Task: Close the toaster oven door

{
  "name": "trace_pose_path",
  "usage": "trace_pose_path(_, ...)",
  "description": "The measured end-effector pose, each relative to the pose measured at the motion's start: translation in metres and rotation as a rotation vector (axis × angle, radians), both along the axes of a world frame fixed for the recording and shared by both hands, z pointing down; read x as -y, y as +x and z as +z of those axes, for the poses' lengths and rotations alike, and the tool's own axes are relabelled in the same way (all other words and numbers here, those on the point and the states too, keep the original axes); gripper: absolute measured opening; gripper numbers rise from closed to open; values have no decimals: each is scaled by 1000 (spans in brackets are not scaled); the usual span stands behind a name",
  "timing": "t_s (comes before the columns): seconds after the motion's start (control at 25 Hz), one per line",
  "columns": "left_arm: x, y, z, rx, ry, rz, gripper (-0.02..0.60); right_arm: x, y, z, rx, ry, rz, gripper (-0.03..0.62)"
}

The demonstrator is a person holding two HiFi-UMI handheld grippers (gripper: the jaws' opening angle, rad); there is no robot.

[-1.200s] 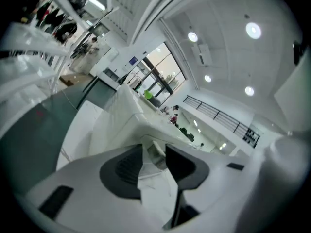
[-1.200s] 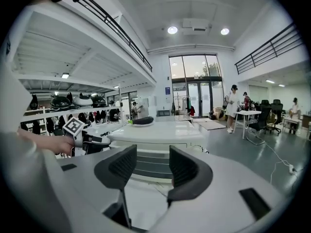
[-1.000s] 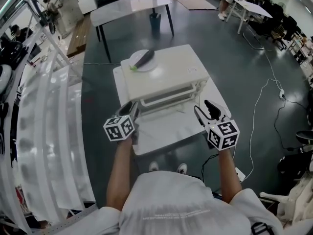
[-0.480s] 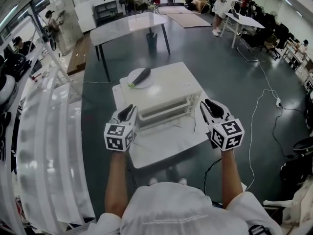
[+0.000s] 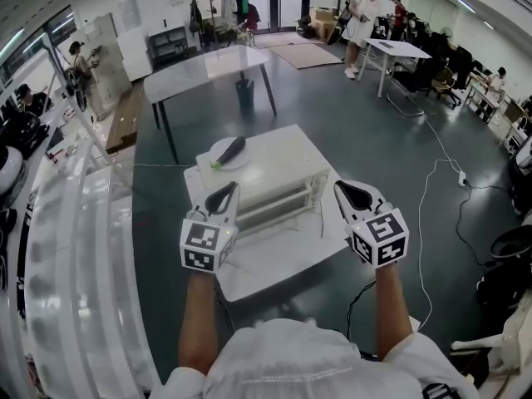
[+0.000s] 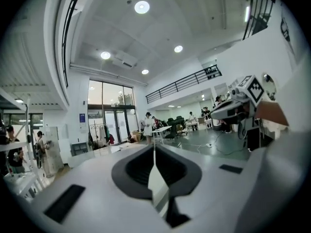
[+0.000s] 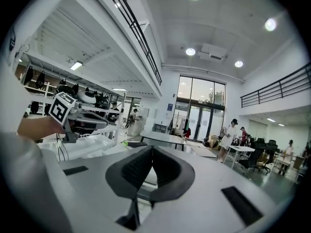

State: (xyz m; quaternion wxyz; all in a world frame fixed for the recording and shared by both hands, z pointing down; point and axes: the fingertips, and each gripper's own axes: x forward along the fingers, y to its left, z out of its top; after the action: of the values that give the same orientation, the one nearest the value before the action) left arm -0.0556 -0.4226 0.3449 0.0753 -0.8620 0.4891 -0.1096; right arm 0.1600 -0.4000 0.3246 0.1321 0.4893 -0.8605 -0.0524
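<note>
White oven (image 5: 283, 160): door shut, on table (image 5: 268, 264).
Left gripper (image 5: 224, 194): jaws just closed, empty.
Right gripper (image 5: 352, 194): jaws just closed, empty.

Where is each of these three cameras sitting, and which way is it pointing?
Head view: on the person's head, looking steeply down at the toaster oven; both forearms, left gripper and right gripper show.
Left gripper view: on the left gripper, looking level across the hall; its own jaws, just closed, empty.
Right gripper view: on the right gripper, likewise level; its own jaws, just closed, empty.
Shared: both gripper views show the glass doors and the other gripper.
</note>
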Motion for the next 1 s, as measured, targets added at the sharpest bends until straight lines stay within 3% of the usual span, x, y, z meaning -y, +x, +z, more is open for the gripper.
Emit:
trace_pose_path(0.32, -18, 18, -34, 21, 89, 76, 25, -16, -3, -22, -32, 45, 11, 15)
trace_pose_path(1.0, -29, 15, -31, 5, 79, 83, 25, -24, -14, -14, -49, 34, 9, 15)
